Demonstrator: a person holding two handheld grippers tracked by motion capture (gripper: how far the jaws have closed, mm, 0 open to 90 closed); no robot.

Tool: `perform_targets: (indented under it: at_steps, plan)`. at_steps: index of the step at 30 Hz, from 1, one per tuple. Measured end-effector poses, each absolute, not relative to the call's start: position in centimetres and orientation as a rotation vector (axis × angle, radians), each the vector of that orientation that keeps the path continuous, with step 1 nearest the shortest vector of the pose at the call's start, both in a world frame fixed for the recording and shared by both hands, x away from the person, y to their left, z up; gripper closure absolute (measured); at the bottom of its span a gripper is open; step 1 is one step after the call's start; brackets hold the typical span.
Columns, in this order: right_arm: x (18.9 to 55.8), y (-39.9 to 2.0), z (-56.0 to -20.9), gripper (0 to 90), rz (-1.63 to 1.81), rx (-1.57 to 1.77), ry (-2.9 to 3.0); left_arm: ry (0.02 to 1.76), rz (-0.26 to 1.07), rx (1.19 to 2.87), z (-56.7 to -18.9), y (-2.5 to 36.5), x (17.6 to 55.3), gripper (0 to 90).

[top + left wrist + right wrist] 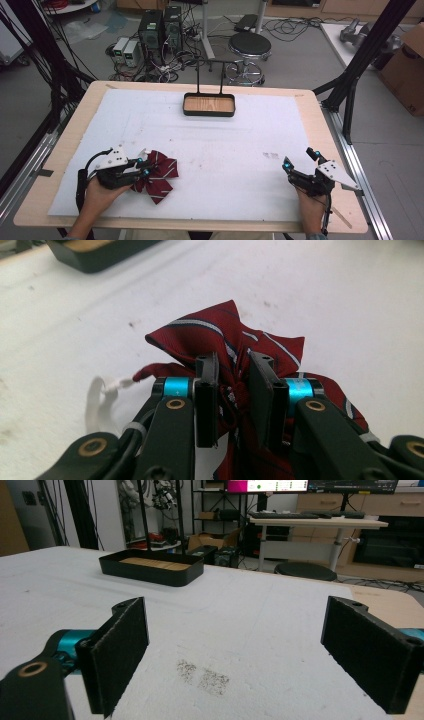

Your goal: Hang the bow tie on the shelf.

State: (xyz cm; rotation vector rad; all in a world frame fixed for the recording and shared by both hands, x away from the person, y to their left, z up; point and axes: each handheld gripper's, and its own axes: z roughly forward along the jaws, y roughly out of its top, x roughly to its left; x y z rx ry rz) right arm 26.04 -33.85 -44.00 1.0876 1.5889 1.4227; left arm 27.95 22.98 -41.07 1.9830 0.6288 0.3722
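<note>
Nearest the lens: left gripper (234,400), black two-jaw tool with blue collars, jaws drawn close and pinching the bunched middle knot of a dark red bow tie with white and navy stripes (227,340). Fabric wings fanned out beyond and to either side of the jaws; white strap loop (100,392) trailing off one end onto the sheet.

In the high view, bow tie (157,172) lying on the near-left part of the table, left gripper (144,166) on its left edge, hand (100,192) behind it.

Likely step: lifting the bow tie, probably toward the tray. Best done by keeping the pinch centred on the knot, raising straight up until wings and strap hang free, then carrying slowly. Soft cloth; slipping out of a shallow pinch seems the main risk, and the dangling strap could drag.

Right gripper (300,161) over the near-right of the table, well apart from the bow tie; jaws spread wide (235,645), nothing between them.

Surroundings, largest first:
- Pale wooden table (310,107) framed by black struts.
- White foam sheet (240,150) covering most of it, scuffed, with a grey smudge (202,675) in front of the right gripper.
- Black rectangular tray with a wood base and upright wire handle (209,105) at the far centre.
- Beyond: round black stool (249,46), computer towers (160,30), cardboard box (407,70), cables on the floor.
</note>
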Motion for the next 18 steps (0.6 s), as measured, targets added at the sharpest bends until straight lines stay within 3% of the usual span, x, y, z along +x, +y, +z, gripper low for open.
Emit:
perform_targets:
  at_steps: [9, 18]
  plan:
    - [26.0, -33.9, -44.0, 10.8, 1.425, 1.091, 1.589, 0.668, 0.419, 1.929, -39.0, 23.6, 29.8, 74.0]
    - [26.0, -33.9, -44.0, 10.8, 1.424, 1.096, 1.590, 0.651, 0.365, 1.892, -36.6, 23.7, 32.5, 74.0]
